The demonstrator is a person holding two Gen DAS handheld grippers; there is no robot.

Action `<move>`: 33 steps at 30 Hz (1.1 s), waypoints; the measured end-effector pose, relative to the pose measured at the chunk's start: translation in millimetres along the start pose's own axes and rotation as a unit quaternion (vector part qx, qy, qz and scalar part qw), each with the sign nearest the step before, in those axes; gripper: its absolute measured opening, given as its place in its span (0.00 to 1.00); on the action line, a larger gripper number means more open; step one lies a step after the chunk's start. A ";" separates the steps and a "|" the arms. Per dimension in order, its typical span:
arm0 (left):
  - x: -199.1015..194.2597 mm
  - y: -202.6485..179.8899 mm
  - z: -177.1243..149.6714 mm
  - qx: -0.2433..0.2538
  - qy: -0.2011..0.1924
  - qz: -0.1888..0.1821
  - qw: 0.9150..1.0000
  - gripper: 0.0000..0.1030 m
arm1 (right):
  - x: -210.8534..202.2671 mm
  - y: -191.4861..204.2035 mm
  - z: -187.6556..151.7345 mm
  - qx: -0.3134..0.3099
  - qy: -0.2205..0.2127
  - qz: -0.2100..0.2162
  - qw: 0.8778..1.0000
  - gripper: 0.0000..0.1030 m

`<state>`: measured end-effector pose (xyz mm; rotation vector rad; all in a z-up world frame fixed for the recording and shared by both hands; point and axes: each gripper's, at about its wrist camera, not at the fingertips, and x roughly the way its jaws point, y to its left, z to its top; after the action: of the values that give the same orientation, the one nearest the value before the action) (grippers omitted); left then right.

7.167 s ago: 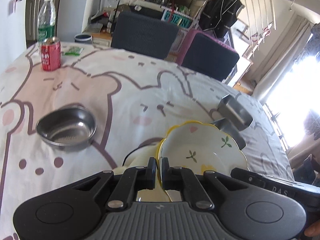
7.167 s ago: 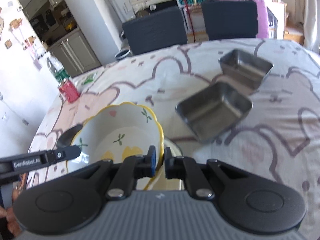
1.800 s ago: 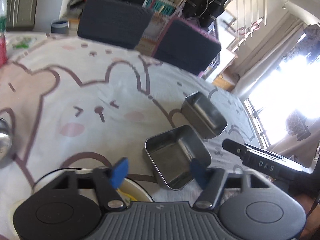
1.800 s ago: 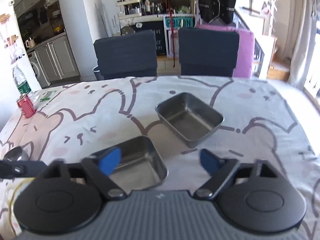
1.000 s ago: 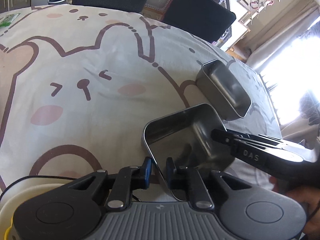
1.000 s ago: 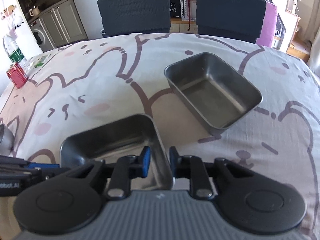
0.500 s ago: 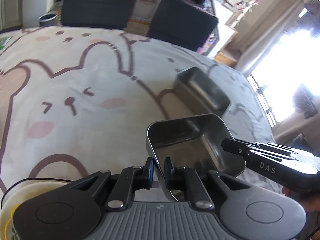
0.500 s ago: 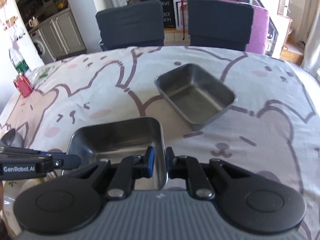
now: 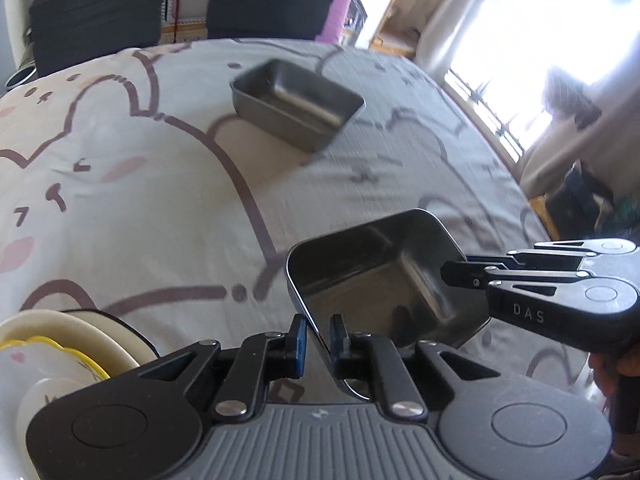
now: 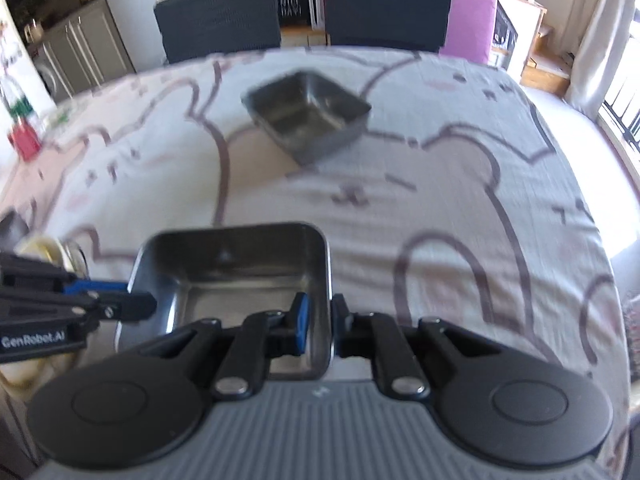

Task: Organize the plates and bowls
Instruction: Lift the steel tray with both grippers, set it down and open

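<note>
Steel tray (image 9: 384, 280) hangs between your two grippers, lifted off the tablecloth (image 9: 160, 208) and tilted in the left wrist view. Your left gripper (image 9: 318, 340) is pinched narrow on the tray's near-left rim, one pad inside the wall and one outside. Your right gripper (image 10: 318, 326) is clamped the same way on the opposite rim; from the left camera it shows as a dark arm (image 9: 540, 280) reaching in at the tray's right side. A second steel tray (image 10: 306, 114) sits flat on the cloth farther out, well apart from the held one, with bare cloth between them. To your left, stacked plates (image 9: 52, 352) with a yellow scalloped edge lie near the table's near edge, close beside the left gripper. Cloth to the right runs clear to the table's curved edge (image 10: 600, 240). Two dark chairs (image 10: 384, 8) stand behind the far edge.
</note>
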<state>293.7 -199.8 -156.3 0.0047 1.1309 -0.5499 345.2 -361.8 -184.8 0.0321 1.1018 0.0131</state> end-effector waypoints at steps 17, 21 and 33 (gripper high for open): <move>19.7 -10.5 -3.1 0.007 0.026 -0.003 1.000 0.12 | 9.2 -6.0 -15.6 -0.002 0.051 -0.015 0.999 0.15; 22.3 -9.9 -1.7 0.006 0.024 0.003 1.000 0.12 | 13.4 -5.5 -15.4 -0.004 0.059 -0.012 0.998 0.15; 23.4 -7.8 -1.8 0.006 0.021 -0.005 1.000 0.14 | 17.7 -16.5 -14.7 0.019 0.059 0.014 0.998 0.14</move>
<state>296.1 -215.8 -175.1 0.0216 1.1698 -0.5674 340.0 -377.5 -207.8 0.0824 1.2194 0.0193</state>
